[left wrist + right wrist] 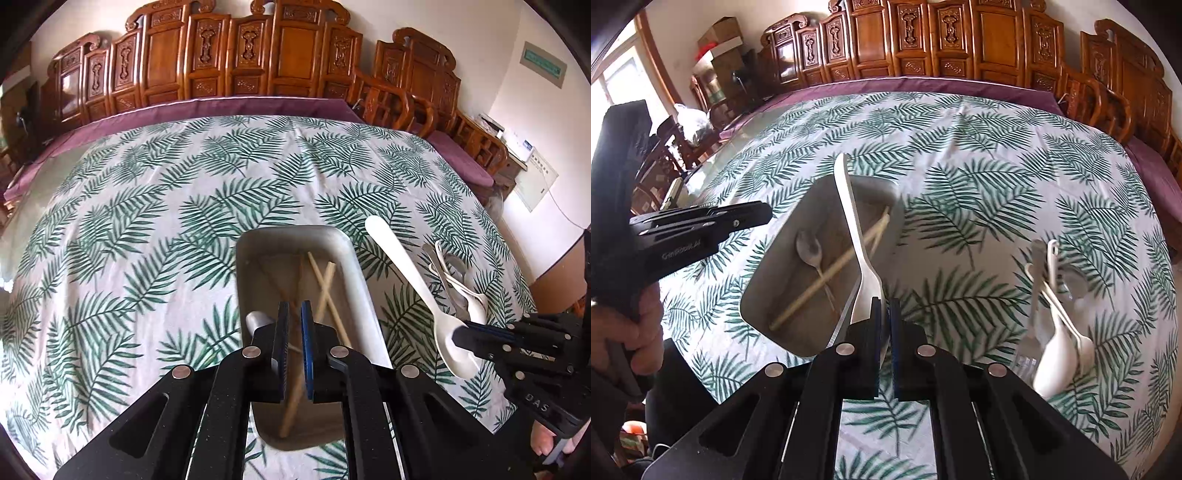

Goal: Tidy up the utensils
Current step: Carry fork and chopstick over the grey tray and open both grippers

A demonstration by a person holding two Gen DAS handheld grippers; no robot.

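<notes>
White spoon (857,236) in right tongs (885,314) — two chopsticks (827,269) in tray (764,291).

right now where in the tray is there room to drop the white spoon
Bare floor lies at the tray's far end, beyond the chopsticks. The middle is crowded: chopsticks cross the metal spoon. The right hand-held gripper holds the white spoon above it.

White spoon (855,236) over tray (764,291), apparently.

Both wrist views look forward, close over the tablecloth (147,221), sharing the somewhat blurred tray (768,295).
</notes>
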